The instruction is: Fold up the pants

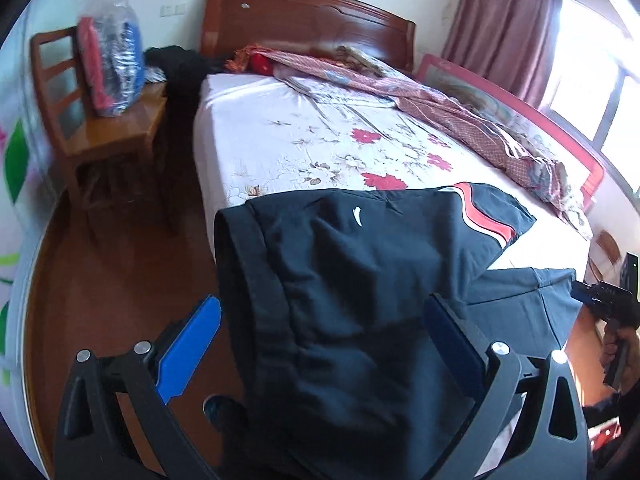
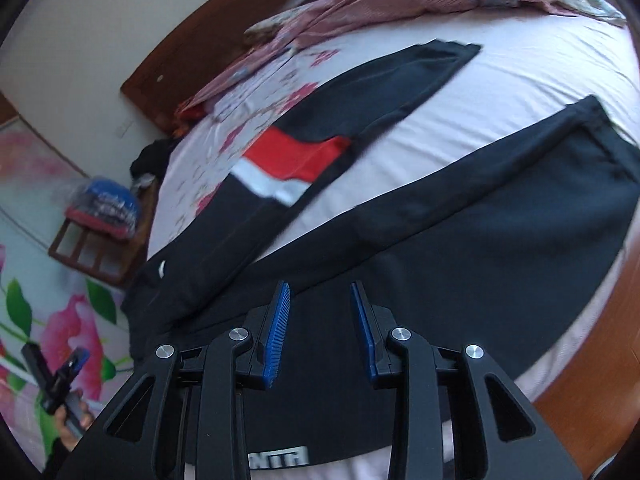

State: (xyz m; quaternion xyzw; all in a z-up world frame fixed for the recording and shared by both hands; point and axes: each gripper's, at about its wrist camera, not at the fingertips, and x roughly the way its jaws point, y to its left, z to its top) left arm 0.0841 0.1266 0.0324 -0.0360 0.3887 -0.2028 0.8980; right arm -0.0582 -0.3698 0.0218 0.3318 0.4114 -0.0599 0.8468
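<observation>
Item: dark pants (image 2: 420,216) with red-and-white stripe panel (image 2: 294,164), spread on floral bedsheet (image 2: 500,92) of wooden-framed bed (image 1: 304,12). Not yet folded; legs parted in a V, well apart at the cuffs.

Orientation, right wrist view: long axis running from waist, near left and close under the gripper, out to cuffs at far upper right. Striped leg lying farther in on the bed; plain leg (image 2: 480,184) nearer the bed edge, partly draped over it.

Right gripper (image 2: 320,292): jaws parted to a moderate gap, nothing between them, hovering over the crotch end of the plain leg. Nearer of the two to that leg.

Left gripper (image 1: 320,324): jaws wide, waistband (image 1: 244,280) and upper seat lying in the gap between blue pad and dark pad, no clamp visible. Nearer of the two to the waist. White logo (image 1: 357,216) just beyond.

Likely coming move, as judgement: one leg carried sideways across the long axis onto the other; plain leg closest to right gripper.

Also present: crumpled patterned quilt (image 1: 440,100) along far side; wooden chair (image 1: 100,128) with plastic-wrapped bundle (image 1: 112,60) beside bed.
</observation>
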